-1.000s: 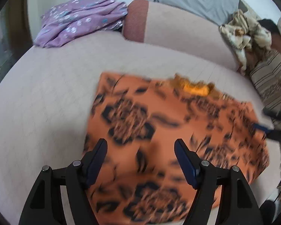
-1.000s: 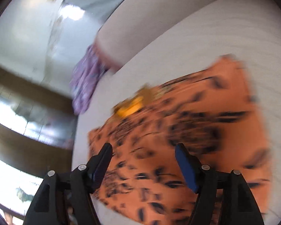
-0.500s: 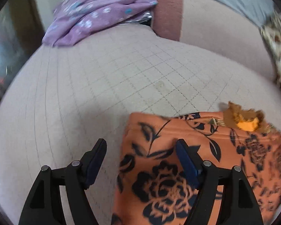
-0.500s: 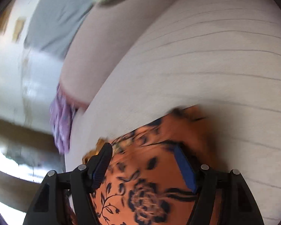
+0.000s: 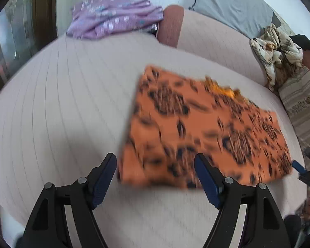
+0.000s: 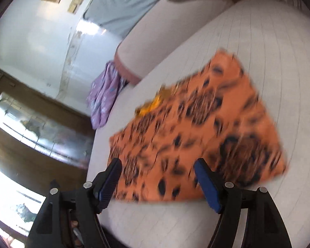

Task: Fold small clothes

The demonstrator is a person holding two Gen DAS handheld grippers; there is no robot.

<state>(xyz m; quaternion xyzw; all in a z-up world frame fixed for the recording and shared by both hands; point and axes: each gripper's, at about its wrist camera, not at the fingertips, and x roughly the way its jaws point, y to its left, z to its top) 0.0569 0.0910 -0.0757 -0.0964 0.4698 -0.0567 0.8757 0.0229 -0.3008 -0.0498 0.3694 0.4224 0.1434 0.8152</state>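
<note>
The orange floral garment point(image 5: 206, 132) lies folded flat on the pale quilted sofa seat point(image 5: 62, 103), right of centre in the left wrist view. The left gripper point(image 5: 155, 175) and the right gripper point(image 6: 157, 177) both hover at its near edge, fingers spread wide, gripping nothing. A purple garment point(image 5: 113, 16) sits upper left.

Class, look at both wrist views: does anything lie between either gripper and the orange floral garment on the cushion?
Nothing visible does. The orange floral garment lies flat on the pale cushion, right ahead of the open left gripper and open right gripper. The purple clothes and the patterned cloth sit off at the far edges.
</note>
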